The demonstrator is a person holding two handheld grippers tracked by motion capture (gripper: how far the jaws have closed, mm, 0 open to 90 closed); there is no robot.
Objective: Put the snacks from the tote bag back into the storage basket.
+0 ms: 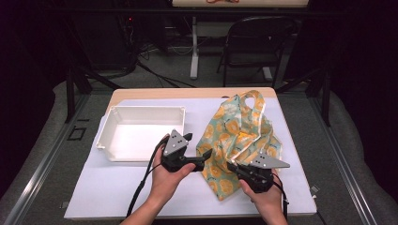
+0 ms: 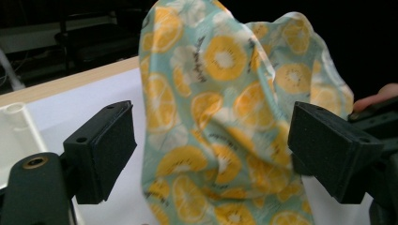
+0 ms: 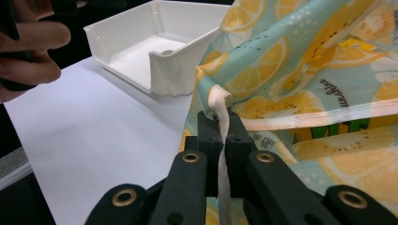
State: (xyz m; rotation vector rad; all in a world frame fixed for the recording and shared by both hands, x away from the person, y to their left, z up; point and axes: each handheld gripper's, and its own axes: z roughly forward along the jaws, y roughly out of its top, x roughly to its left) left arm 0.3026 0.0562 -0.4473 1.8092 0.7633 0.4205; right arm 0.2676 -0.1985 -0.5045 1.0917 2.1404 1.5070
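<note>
A fabric bag (image 1: 239, 136) printed with orange slices on pale teal lies crumpled on the right half of the white sheet, its handle loop pointing to the far edge. My right gripper (image 1: 231, 165) sits at the bag's near corner. In the right gripper view it (image 3: 224, 124) is shut on a pale strip of the bag's hem (image 3: 220, 101). My left gripper (image 1: 199, 147) stands at the bag's left side with jaws wide apart. In the left gripper view it (image 2: 216, 150) is open, and the raised fabric (image 2: 225, 93) bulges just beyond the two pads (image 2: 110, 150).
A shallow white tray (image 1: 109, 136) stands left of the bag, close behind my left hand (image 3: 28, 47). A white sheet (image 1: 112, 192) covers the wooden table (image 1: 155, 93). Beyond the table's far edge stand a folding chair (image 1: 258, 42) and dark stands.
</note>
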